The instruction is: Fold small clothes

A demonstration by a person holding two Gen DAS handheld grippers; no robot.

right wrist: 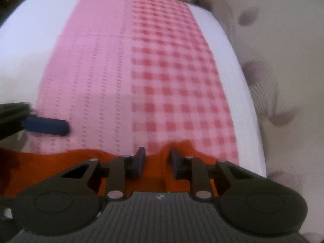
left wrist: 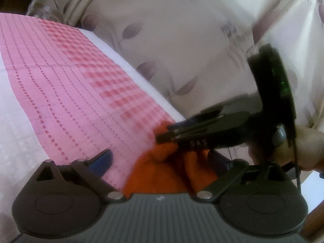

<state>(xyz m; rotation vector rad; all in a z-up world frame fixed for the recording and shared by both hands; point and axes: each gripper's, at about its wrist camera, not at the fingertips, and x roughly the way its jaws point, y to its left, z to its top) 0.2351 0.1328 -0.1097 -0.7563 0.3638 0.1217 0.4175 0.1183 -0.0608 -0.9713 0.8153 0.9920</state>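
The blue-padded fingers (right wrist: 141, 160) of the right gripper (right wrist: 157, 159) are being held a narrow gap apart over a raised ridge of the crumpled orange fabric garment (right wrist: 60, 162); whether the pads are pressing on that ridge cannot be told. The left gripper (left wrist: 162, 160) is being held with its fingers wide, one blue pad (left wrist: 103, 159) showing to one side of the garment's bunched folds, the other finger largely hidden behind them. The garment is being kept at the near end of the pink cloth with dotted stripes and a red-checked band (right wrist: 131, 70), partly overlapping it. That pink cloth is being carried by a white padded surface (right wrist: 26, 40). Beyond the pink cloth, a cream curtain printed with mauve leaves (left wrist: 162, 40) is being shown. A hand (left wrist: 303, 147) is being seen gripping the right gripper's handle beside the garment.
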